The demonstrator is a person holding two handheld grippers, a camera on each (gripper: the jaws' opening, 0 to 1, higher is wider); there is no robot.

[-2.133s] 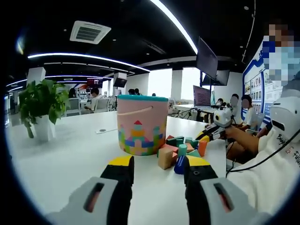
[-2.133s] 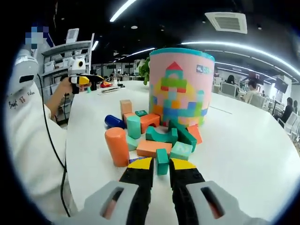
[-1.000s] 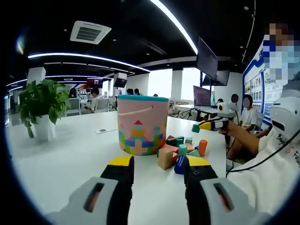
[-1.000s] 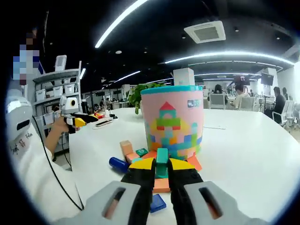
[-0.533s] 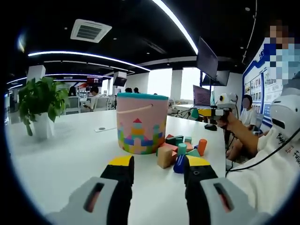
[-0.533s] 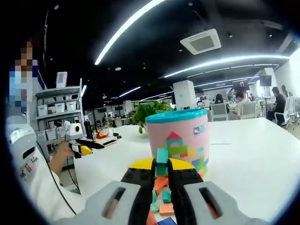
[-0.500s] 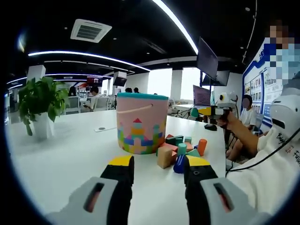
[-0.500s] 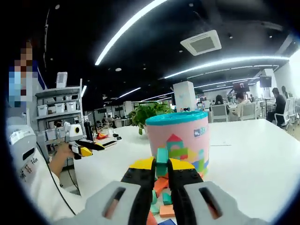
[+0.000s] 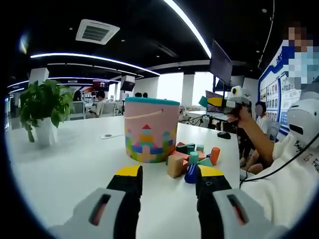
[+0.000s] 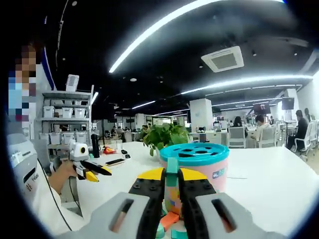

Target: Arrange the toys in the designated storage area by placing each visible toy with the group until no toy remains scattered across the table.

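Open-plan office, long white table (image 9: 65, 169), strip lights overhead. Right gripper (image 10: 172, 175): jaws clamped on a small teal wooden block (image 10: 172, 170), raised above table level with the pink cylindrical toy bucket with teal rim (image 10: 195, 164) just beyond at 12 o'clock; block looks lifted high to clear the rim for a drop inside. Lid shows cut-out openings, so alignment may matter. Loose blocks below the jaws at 6 o'clock: an orange block (image 10: 169, 219) and teal pieces. Left gripper (image 9: 165, 175): jaws set wide, nothing between them, low over the table, apparently waiting. Beyond, at 1 o'clock, scattered blocks (image 9: 192, 160) beside the bucket; tan cube (image 9: 175, 166) nearest. Potted green plant (image 9: 42, 112) at 10 o'clock.
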